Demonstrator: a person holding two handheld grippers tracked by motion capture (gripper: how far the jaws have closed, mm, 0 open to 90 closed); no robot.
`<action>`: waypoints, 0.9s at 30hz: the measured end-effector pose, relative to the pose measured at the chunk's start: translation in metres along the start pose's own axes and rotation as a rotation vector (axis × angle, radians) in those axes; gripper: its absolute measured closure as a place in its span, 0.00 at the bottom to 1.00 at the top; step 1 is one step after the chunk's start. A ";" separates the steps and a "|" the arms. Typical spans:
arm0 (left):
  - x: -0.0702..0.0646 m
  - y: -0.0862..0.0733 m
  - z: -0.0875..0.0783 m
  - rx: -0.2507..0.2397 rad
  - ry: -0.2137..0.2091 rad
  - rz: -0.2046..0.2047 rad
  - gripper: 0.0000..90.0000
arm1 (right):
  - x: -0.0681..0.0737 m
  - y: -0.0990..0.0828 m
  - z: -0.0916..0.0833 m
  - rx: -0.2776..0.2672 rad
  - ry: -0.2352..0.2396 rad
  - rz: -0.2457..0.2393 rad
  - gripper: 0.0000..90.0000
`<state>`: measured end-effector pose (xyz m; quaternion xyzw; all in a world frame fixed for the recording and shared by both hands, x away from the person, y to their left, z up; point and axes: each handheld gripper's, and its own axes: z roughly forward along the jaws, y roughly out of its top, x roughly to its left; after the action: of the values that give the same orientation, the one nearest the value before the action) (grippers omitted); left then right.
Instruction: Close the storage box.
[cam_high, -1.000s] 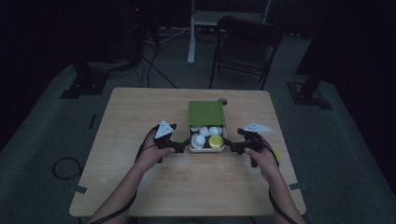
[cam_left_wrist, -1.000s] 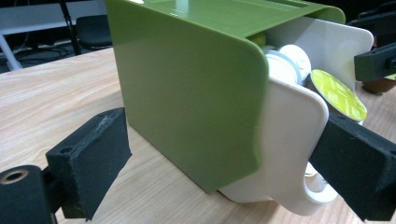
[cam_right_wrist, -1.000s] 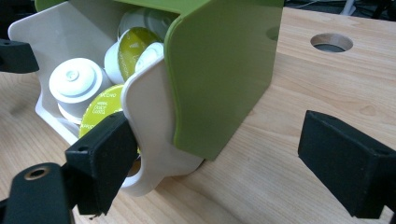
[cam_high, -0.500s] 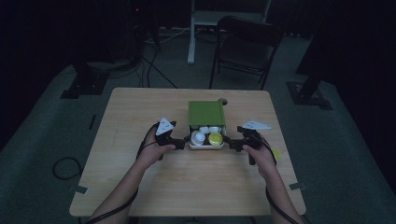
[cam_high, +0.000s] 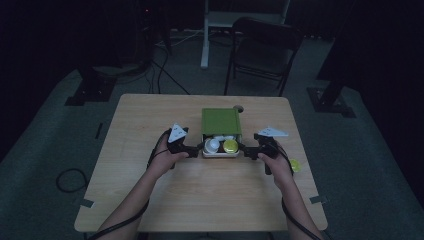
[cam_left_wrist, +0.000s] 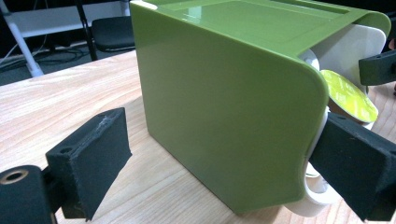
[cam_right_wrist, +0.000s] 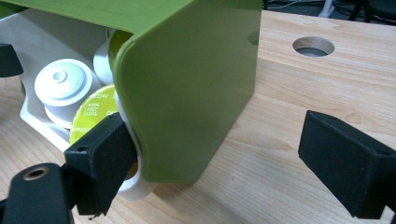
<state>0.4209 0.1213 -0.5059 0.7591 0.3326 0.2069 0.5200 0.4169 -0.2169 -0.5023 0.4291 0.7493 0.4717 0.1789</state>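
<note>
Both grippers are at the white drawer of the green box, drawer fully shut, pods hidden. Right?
Not quite. The white drawer is partly pulled out of the green box, and the pods show in it, as the high view has it. The left gripper and right gripper are at its two sides, open.

i see a glossy green box (cam_high: 221, 121), its white drawer (cam_high: 220, 154), white and yellow-green capsules (cam_right_wrist: 91, 114), pale wood table (cam_high: 150, 115).

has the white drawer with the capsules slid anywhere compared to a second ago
Yes. The white drawer has gone farther under the green cover, away from the table's near edge; less of it sticks out than before, with both tools at its front corners.
</note>
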 end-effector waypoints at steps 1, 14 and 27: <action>0.000 0.000 0.000 0.000 0.000 -0.002 0.08 | 0.000 0.000 0.000 0.001 -0.003 -0.002 0.13; 0.003 0.001 0.003 0.004 0.022 -0.012 0.08 | 0.001 0.003 0.004 0.008 -0.026 -0.019 0.12; 0.002 0.001 0.002 0.003 0.024 0.001 0.08 | 0.002 0.001 0.006 -0.002 -0.032 -0.001 0.12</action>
<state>0.4241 0.1210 -0.5062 0.7576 0.3388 0.2156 0.5146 0.4202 -0.2118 -0.5037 0.4362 0.7460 0.4654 0.1914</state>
